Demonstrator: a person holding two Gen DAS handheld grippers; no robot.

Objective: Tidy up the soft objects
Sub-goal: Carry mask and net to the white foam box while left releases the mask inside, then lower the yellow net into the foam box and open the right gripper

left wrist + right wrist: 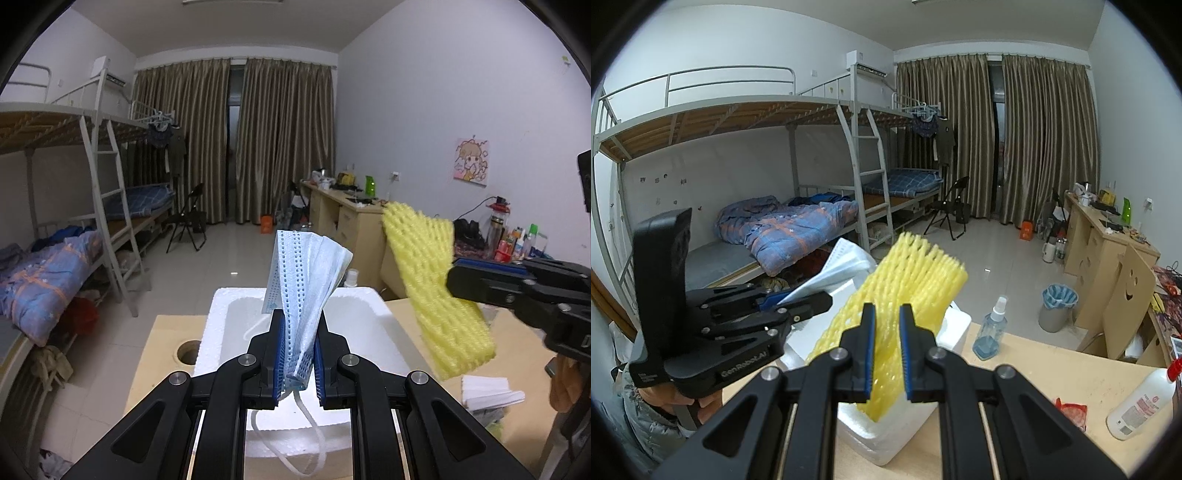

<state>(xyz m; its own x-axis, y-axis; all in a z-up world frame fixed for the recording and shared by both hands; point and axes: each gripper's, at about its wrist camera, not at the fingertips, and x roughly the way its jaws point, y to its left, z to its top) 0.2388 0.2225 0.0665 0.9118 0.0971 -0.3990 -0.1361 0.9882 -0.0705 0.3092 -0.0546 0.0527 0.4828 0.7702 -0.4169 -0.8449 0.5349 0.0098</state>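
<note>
My left gripper (300, 325) is shut on a folded light-blue face mask (306, 280), which stands up between the pads while its white ear loops hang down below. It hovers over a white foam box (236, 325) on the wooden table. My right gripper (887, 314) is shut on a yellow foam net sleeve (916, 280), held above the right side of that foam box (886, 439). In the left wrist view the yellow sleeve (436, 288) and the right gripper (458, 280) show at the right. In the right wrist view the left gripper (812, 299) with the mask (842, 266) shows at the left.
The wooden table (162, 350) has a round hole (188, 352) left of the box. Folded white cloth (487, 391) lies at the right. A blue spray bottle (991, 328), a white bottle (1141, 404) and a red packet (1071, 411) sit on the table. A hand (705, 404) holds the left gripper.
</note>
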